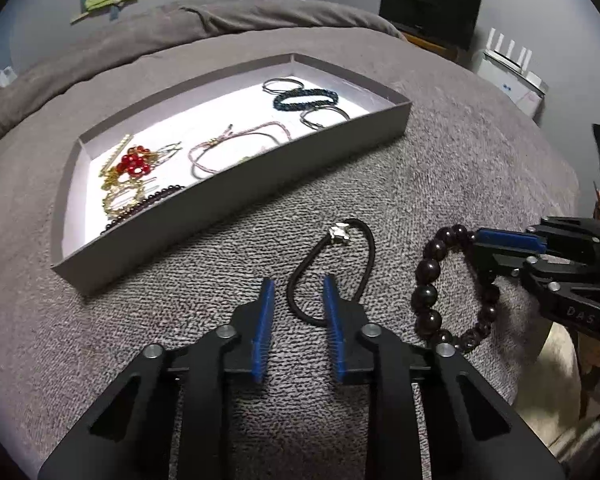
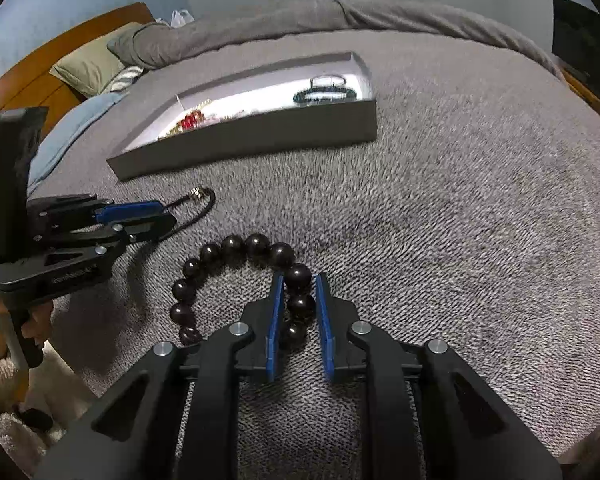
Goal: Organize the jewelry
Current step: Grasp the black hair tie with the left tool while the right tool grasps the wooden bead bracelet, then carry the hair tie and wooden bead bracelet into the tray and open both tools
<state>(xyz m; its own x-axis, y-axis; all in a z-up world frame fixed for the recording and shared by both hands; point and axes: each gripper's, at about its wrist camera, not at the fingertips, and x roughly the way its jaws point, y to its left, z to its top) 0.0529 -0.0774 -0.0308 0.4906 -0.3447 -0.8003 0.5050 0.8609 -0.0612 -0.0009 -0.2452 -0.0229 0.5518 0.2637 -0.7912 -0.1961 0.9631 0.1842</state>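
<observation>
Clamping glossy round beads [image 2: 256,246], right gripper [image 2: 298,279] holds; left gripper [image 1: 298,282] — jaws narrow — straddles thin cord [image 1: 371,256].

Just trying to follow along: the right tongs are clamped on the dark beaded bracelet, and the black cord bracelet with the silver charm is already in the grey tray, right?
Not quite. The black cord bracelet lies on the bedspread outside the grey tray, between the left tongs, as the left wrist view shows. The right tongs do clamp the dark beaded bracelet.
</observation>
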